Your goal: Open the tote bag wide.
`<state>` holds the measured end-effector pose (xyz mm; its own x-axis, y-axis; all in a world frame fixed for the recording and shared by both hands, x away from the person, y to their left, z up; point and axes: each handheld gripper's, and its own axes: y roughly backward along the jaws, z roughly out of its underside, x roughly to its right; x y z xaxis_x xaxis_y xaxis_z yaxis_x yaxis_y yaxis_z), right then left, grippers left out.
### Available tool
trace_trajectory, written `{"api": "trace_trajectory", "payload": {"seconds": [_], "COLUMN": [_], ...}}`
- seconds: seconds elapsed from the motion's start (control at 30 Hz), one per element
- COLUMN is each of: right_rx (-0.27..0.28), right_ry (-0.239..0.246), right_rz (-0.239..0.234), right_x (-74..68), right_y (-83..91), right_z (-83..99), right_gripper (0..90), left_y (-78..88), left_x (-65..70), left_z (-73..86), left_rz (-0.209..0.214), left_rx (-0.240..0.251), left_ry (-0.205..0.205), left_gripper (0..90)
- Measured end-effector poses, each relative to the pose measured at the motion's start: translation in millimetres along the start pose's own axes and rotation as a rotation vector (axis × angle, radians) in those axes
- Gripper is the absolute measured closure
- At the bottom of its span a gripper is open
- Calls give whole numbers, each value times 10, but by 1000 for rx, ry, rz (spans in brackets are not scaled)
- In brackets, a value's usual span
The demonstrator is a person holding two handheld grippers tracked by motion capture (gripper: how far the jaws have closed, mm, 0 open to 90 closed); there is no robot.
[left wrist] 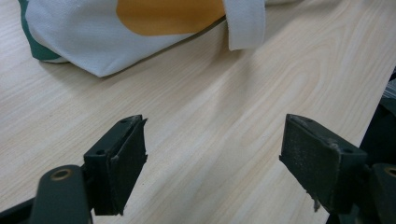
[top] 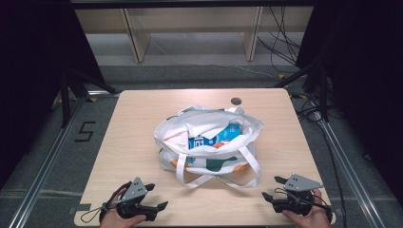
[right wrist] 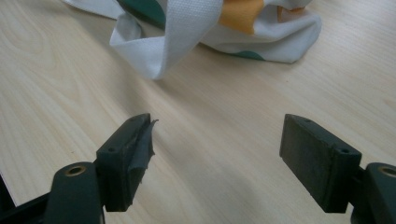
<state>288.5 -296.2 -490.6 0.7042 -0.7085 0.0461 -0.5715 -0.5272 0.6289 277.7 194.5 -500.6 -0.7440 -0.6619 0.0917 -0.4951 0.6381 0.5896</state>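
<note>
Both tongs, the left tongs [top: 153, 196] and right tongs [top: 272, 187], gape empty at the near edge of the table [top: 133, 142], well apart from the bag [top: 207, 142] at its middle. 2 loose straps [top: 247, 161] droop toward them. Grabbing a single strap could tip the bag, spilling the blue carton [top: 216, 137].

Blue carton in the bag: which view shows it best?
High view: it looks down into the open bag, where the blue carton lies. The left gripper view shows a bag corner and strap; the right gripper view shows the strap and the bag's lower edge.
</note>
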Motion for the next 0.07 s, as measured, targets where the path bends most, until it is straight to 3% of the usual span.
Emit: {"api": "trace_trajectory", "payload": {"seconds": [0.07], "right_rx": [-4], "right_ry": [-26], "right_rz": [8], "right_x": [-17], "right_y": [5], "right_z": [5], "right_gripper": [263], "left_y": [11], "left_x": [-13], "left_z": [-3], "left_rz": [-9], "left_rx": [-22], "left_ry": [-12], "left_gripper": [214]}}
